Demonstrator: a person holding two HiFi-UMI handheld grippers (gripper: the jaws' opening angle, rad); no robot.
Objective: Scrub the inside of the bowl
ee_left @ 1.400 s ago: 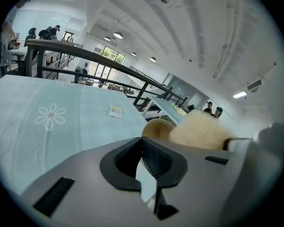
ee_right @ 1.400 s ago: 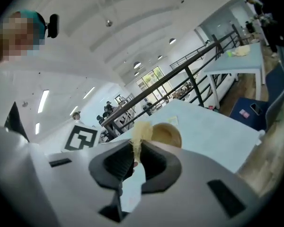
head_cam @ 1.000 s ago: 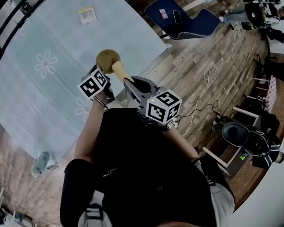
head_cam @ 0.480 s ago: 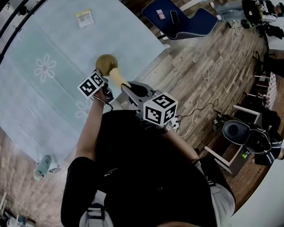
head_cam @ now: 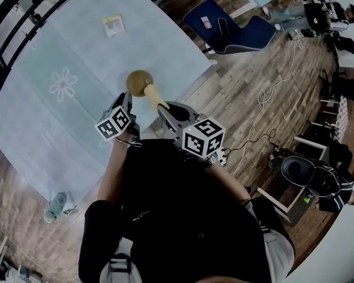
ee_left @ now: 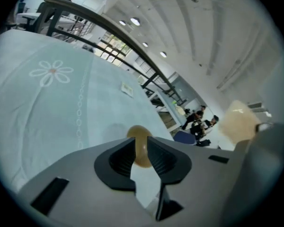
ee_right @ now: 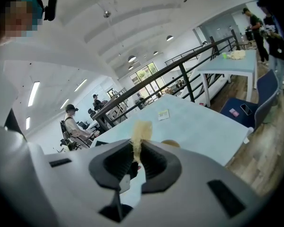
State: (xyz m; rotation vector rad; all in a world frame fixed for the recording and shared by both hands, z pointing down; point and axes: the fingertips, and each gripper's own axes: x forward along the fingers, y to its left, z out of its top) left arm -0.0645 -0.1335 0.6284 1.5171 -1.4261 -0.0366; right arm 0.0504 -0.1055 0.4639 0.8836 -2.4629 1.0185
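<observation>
A golden-brown bowl stands on the pale blue tablecloth near its corner. A yellow sponge sticks out of my right gripper, which is shut on it, with the sponge's tip at the bowl's near rim. In the right gripper view the sponge rises between the pads and the bowl peeks out behind. My left gripper hovers just short of the bowl, its jaws almost together and holding nothing. The bowl shows beyond the slit of the left gripper.
A small yellow-and-white packet lies far back on the table. A blue chair stands past the table corner, with a cable across the wood floor. A railing runs along the table's far side. A bottle lies on the floor.
My left gripper has drawn back from the bowl toward the person. The right gripper with the sponge has stayed by the bowl's near rim.
</observation>
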